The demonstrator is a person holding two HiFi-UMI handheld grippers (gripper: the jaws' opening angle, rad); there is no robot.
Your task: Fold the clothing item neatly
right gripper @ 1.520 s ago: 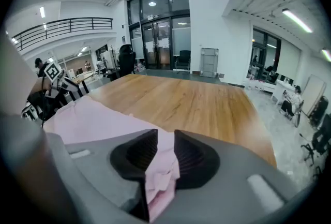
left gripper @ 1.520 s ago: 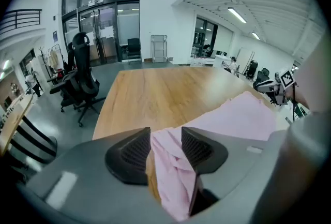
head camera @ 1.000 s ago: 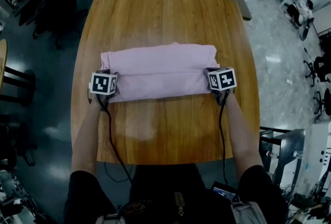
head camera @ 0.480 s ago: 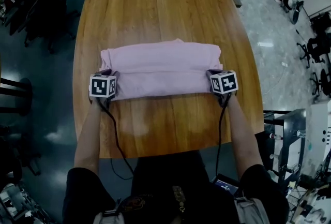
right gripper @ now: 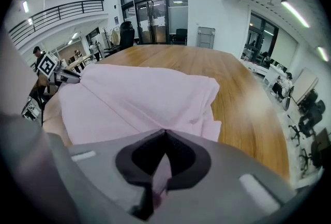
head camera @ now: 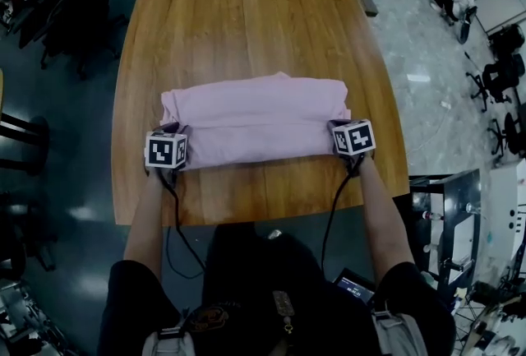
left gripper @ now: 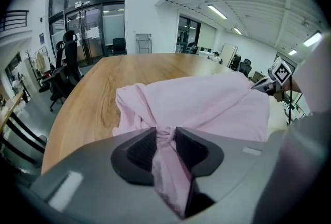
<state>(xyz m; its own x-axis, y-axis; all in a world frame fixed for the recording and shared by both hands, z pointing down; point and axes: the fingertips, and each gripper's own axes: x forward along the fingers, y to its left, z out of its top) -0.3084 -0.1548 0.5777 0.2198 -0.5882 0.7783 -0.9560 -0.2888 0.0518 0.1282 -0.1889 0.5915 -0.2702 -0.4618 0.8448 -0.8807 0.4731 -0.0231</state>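
At the left we hold the left gripper [head camera: 170, 132] at the left end of the pink garment [head camera: 255, 120], with its marker cube turned up toward us. Its jaws have just been closing. In the left gripper view, a twisted bunch of the pink cloth sits between the dark pads [left gripper: 140, 148], which pinch it from both sides, so we are grasping the garment's left end. A black cable [head camera: 176, 219] trails from this gripper over the near edge of the table. In the same view an office chair [left gripper: 69, 55] stands on the floor off the table's left side.

The garment lies across the wooden table [head camera: 246, 17] as a wide band, nearer to our edge than to the far one. It is folded over lengthwise, and a crease runs from end to end. Its left end is rumpled, while its right end drapes in a soft fold over the layer beneath.

At the right, the right gripper [head camera: 339, 127] meets the garment's right end. In the right gripper view its jaws stand together, clenched on a thin edge of the pink cloth that runs down between the pads [right gripper: 181, 158]. Our forearms reach in from the near edge, one to each end of the garment.
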